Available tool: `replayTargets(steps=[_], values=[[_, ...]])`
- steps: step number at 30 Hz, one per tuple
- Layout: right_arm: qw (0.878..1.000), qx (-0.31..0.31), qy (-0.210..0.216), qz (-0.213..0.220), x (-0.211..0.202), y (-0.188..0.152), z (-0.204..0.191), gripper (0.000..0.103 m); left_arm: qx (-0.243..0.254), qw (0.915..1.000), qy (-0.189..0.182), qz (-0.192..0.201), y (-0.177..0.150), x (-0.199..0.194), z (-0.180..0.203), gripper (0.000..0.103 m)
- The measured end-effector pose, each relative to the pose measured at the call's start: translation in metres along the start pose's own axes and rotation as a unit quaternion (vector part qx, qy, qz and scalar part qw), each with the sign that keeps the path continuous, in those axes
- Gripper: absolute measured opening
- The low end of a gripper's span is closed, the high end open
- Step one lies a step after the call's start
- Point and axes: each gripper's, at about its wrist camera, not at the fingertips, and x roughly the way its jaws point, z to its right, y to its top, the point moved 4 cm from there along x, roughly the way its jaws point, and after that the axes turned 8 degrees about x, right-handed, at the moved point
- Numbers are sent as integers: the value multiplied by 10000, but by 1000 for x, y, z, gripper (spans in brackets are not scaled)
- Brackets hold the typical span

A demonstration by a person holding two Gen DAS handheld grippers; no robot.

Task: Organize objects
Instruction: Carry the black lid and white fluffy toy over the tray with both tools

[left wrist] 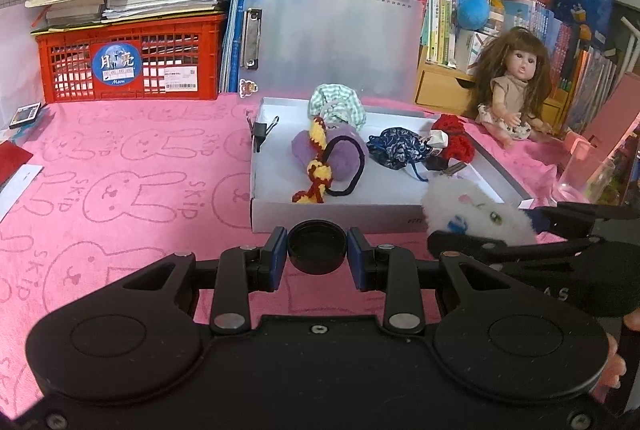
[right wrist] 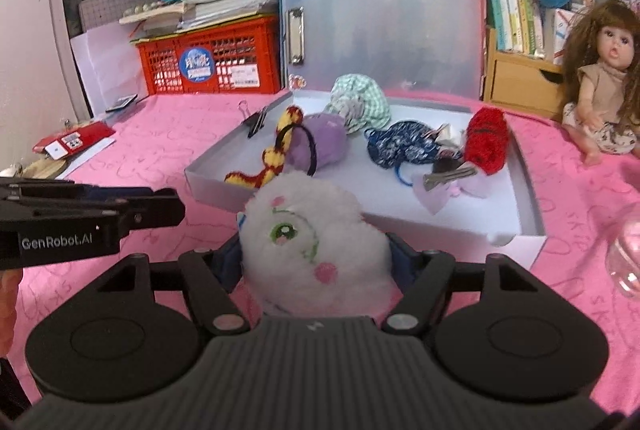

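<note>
Pink bunny-print cloth [left wrist: 120,166], cluttered bookshelves [left wrist: 452,10]

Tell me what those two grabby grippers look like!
Both are black. Each has two round discs on a wide body, thin linkage bars with silver rivets, and blue pads on its fingers. The left gripper has a smooth body; the right gripper has a ribbed one. White letters on the left gripper's side read GenRobot.AI. A black glove covers the right hand.

Both wrist cameras sit low over the pink rabbit-print tabletop [left wrist: 120,166], close behind the shallow white cardboard tray [left wrist: 332,214], facing the far edge's bookshelves. The left looks from the tray's near-left, the right from its near-right; both share the tray.
</note>
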Motion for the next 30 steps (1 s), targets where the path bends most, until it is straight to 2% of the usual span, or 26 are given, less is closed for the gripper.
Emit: replayTargets(steps=[13, 30], values=[[9994, 31, -268, 207, -14, 20, 19, 73, 83, 9999, -66, 94, 22, 6, 12, 30], [9980, 273, -484, 307, -10, 50, 49, 74, 71, 9999, -120, 82, 61, 43, 22, 30]])
